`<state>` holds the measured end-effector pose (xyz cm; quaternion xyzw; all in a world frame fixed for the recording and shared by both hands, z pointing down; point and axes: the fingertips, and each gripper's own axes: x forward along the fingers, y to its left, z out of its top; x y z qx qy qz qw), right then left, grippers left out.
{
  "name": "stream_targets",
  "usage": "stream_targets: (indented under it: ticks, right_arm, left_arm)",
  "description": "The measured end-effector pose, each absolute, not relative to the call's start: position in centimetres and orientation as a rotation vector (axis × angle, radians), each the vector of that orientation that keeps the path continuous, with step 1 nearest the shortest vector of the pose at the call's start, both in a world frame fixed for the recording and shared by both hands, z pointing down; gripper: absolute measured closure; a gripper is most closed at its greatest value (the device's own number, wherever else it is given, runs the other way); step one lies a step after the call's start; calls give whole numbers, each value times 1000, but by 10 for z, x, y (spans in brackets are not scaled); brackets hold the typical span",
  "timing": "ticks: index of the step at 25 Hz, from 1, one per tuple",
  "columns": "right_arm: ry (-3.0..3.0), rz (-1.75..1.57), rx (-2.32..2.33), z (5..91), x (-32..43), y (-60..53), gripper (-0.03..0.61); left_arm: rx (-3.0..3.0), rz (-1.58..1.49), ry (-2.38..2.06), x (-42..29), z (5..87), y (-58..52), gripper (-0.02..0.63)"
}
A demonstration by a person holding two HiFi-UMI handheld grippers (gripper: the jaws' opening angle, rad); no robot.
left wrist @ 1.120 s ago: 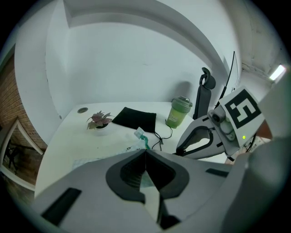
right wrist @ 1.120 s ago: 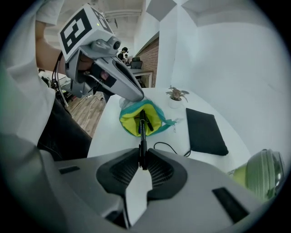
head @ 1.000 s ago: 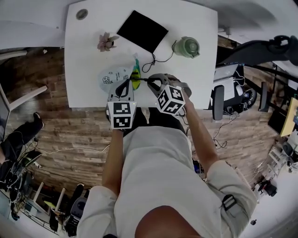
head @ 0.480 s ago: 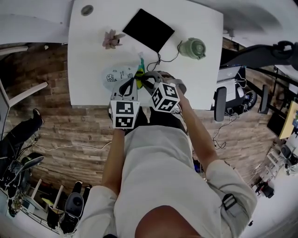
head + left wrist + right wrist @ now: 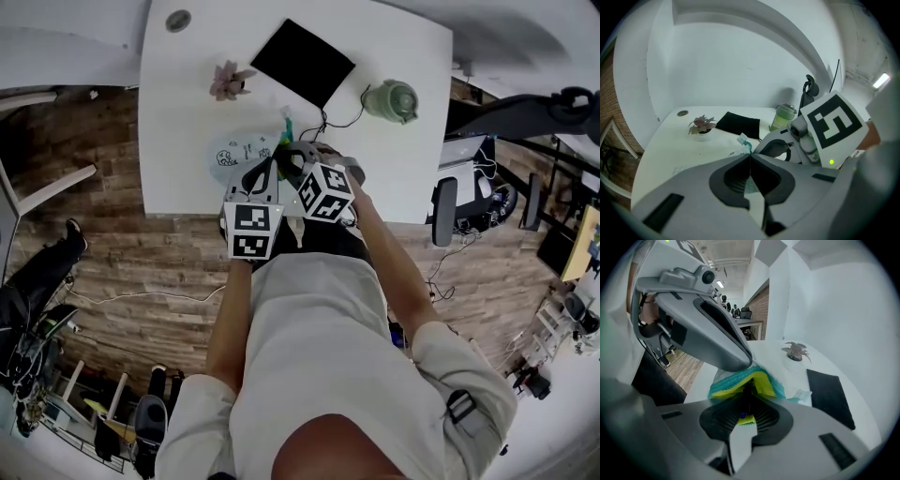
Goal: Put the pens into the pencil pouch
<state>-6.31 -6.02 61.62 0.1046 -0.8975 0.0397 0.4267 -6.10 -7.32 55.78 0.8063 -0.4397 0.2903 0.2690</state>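
Person: pale short-sleeved shirt (image 5: 319, 356), dark buckle (image 5: 459, 408) on right sleeve. Left gripper (image 5: 268, 167) and right gripper (image 5: 291, 156): grey moulded shells, black ribbed pads (image 5: 764, 416), each carrying a white cube (image 5: 248, 230) with black square markers

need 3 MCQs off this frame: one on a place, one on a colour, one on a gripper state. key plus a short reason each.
1. In the head view, where does the black mat lie?
A. Between the potted plant and the green jar
B. Left of the plant
C. Right of the jar

2. What colour is the inside of the pouch, seen from the right gripper view?
A. Red
B. Yellow
C. Black

3. How do the jaws of the left gripper stand?
A. Wide apart, nothing near them
B. Out of view everywhere
C. Shut, tips together on the pouch

Key: 1 A, the mat sits with the plant on one side and the jar on the other. 2 B, yellow lining shows inside the teal outer fabric. 3 C, the left gripper view shows the tips meeting, with pale fabric between the pads.
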Motion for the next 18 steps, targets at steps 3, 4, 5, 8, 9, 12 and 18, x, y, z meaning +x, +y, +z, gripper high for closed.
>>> stream_targets:
  ticks: [3,4,5,8,9,12,18]
  right_arm:
    - [-2256,121,290,620,-64,-62,515]
    - [-2260,128,301,621,-64,-63,515]
    - [-2263,134,311,621,-63,-63,515]
    - [-2272,149,336,621,-62,-64,514]
    - [-2274,154,346,621,-61,-64,514]
    - [-2279,169,376,621,-58,-64,505]
    - [-2279,206,435,619,-42,-62,454]
  left_arm:
    - [2174,789,-1173,-61,561,-73,618]
    - [2175,792,-1168,-61,562,-73,618]
    - [2176,795,-1162,-60,563,-73,618]
    - [2186,805,-1150,-59,565,-72,618]
    - [2190,809,-1146,-58,566,-72,618]
    - [2197,819,-1133,-56,569,-71,618]
    - [2207,838,-1110,-51,577,-71,618]
